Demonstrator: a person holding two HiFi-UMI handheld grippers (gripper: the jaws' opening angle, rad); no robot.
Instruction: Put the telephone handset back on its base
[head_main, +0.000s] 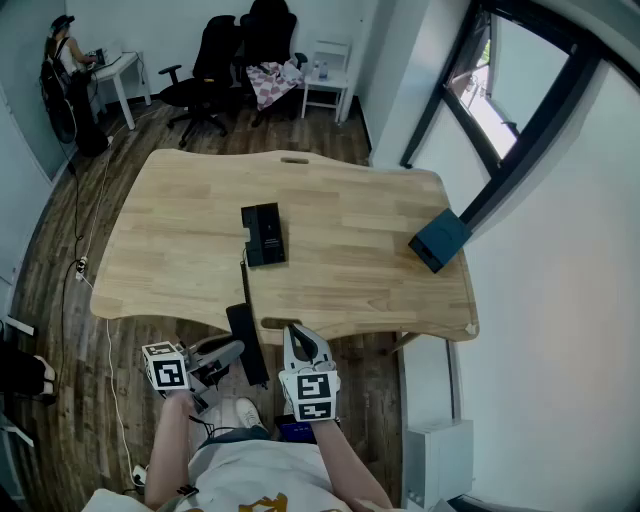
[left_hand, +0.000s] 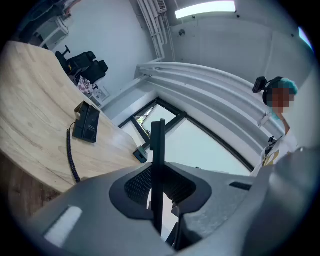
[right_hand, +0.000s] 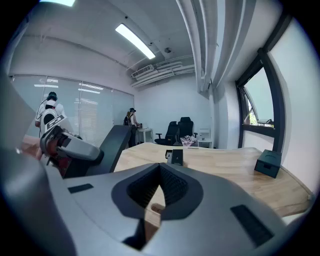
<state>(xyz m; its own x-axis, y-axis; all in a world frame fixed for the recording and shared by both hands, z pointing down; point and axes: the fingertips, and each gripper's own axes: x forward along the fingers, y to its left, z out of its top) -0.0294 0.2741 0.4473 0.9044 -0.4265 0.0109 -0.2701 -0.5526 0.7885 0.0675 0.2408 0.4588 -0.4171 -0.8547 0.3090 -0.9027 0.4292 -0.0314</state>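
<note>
We see the handset (head_main: 247, 345) off its base (head_main: 263, 235), at the near edge of the desk (head_main: 380, 220) and slanting across it; the left gripper (head_main: 232, 352) grasps it, and in the left gripper view the handset stands edge-on between the fingers (left_hand: 136, 186), which are clamped on its two flat sides; a coiled cord (head_main: 243, 285) runs from the base back toward the handset; the base sits near the middle of the desk, well apart from the handset; the right gripper (head_main: 298, 336) hovers just beside the handset, on its right, with its fingers (right_hand: 145, 189) clenched tip to tip on nothing; a dark blue box (head_main: 438, 240) rests at the desk's right edge, well apart from the base; beyond the far edge stand black chairs (head_main: 215, 60).
</note>
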